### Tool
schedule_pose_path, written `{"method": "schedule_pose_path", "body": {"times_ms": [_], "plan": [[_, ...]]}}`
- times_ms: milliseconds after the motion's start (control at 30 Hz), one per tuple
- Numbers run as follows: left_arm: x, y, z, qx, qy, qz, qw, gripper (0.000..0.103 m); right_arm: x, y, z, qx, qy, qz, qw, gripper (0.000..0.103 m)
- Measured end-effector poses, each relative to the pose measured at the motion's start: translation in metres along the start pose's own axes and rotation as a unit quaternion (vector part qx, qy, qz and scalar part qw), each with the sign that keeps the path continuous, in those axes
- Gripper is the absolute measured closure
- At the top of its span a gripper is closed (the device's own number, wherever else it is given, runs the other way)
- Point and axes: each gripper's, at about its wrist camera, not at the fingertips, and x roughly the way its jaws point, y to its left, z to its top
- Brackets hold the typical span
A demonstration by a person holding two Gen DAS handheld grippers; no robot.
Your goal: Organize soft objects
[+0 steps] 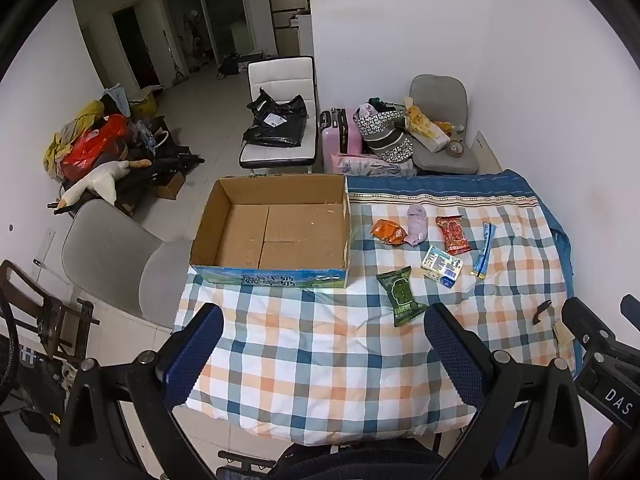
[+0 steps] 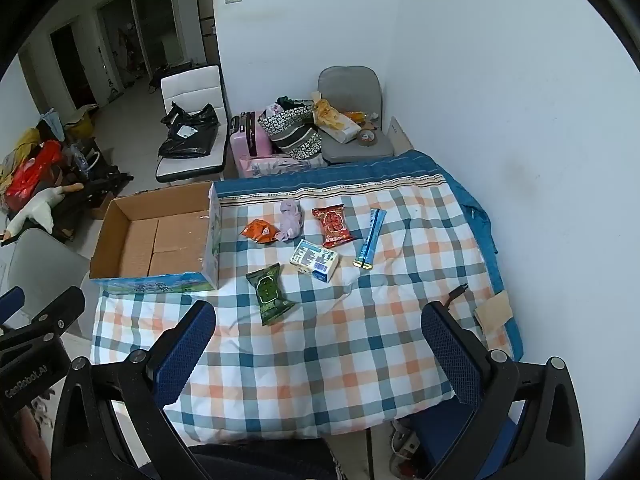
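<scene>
Both grippers, left [image 1: 324, 344] and right [image 2: 318, 340], hover over the near edge of the bench [image 2: 320, 360] with jaws released, grasping nothing. Ahead of you lie six soft items: green packet [image 2: 269, 294], orange packet [image 2: 260, 231], lilac cloth [image 2: 290, 220], red packet [image 2: 332, 226], white pack [image 2: 314, 260], blue stick [image 2: 370, 238]. One empty cardboard box [image 1: 276, 232] stands to their left. The green packet is nearest, its long axis pointing roughly away from you, about midway between the two grippers.
</scene>
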Motion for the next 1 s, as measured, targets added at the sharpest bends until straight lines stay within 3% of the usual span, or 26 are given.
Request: {"method": "schedule_pose_path", "body": {"times_ms": [1000], "plan": [[0.0,-0.001,0.0,0.001,-0.008,0.001,1.0,0.0,-0.01,-0.009,0.004,0.006,-0.019,-0.003,1.0,0.0]]}}
